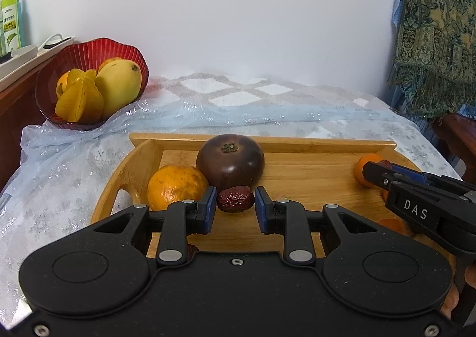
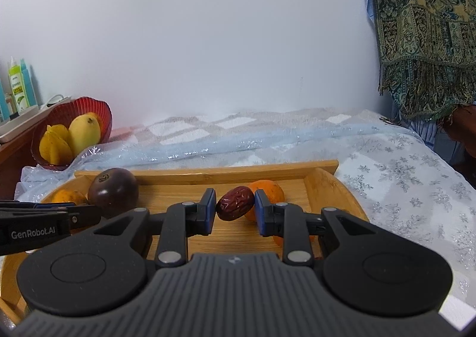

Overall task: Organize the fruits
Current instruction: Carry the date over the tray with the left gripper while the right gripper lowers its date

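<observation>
Wrinkled dark-red jujubes: left claw (image 1: 235,203) is pinching one (image 1: 235,202), right claw (image 2: 235,207) is pinching another (image 2: 235,206), above bamboo tray (image 1: 297,143).

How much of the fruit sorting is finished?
Done: mango and starfruit sit in the red bowl. In hand: each gripper, left and right, pinches a red date. Left on the tray: dark round fruit and oranges.

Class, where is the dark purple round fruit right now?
The dark purple fruit sits at the left end of the wooden tray, against an orange and just behind a red date.
</observation>
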Available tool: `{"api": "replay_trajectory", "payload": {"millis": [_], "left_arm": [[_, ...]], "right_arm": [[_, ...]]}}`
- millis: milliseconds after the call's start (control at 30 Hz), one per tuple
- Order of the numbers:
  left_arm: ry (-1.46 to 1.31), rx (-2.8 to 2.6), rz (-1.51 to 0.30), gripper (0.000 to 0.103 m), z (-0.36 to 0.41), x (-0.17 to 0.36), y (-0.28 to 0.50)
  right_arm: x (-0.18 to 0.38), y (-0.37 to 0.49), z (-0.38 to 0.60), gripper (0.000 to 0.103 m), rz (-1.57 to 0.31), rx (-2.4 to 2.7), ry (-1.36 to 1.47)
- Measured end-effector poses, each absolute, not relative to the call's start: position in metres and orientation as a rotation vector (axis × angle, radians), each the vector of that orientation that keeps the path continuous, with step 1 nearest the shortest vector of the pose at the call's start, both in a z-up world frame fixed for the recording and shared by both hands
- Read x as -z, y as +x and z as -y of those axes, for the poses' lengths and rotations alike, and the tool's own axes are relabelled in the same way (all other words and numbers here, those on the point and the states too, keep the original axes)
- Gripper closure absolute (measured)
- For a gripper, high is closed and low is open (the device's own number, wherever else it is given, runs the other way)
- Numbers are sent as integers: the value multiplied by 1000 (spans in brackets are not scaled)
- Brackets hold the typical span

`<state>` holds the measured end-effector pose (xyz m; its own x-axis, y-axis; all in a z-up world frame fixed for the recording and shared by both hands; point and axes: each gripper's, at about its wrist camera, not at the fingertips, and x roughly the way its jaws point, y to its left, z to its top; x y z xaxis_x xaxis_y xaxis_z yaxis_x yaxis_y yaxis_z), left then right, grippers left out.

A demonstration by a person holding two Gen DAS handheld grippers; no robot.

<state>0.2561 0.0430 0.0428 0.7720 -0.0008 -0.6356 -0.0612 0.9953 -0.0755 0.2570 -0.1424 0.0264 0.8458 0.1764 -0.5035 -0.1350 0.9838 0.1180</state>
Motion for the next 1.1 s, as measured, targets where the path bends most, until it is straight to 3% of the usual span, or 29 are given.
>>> {"api": "replay_trajectory", "payload": {"millis": [1100], "left_arm": [[-79, -21, -765, 77, -39, -25, 260]], "right_arm": [[-22, 264, 133, 69, -619, -219, 20]]}}
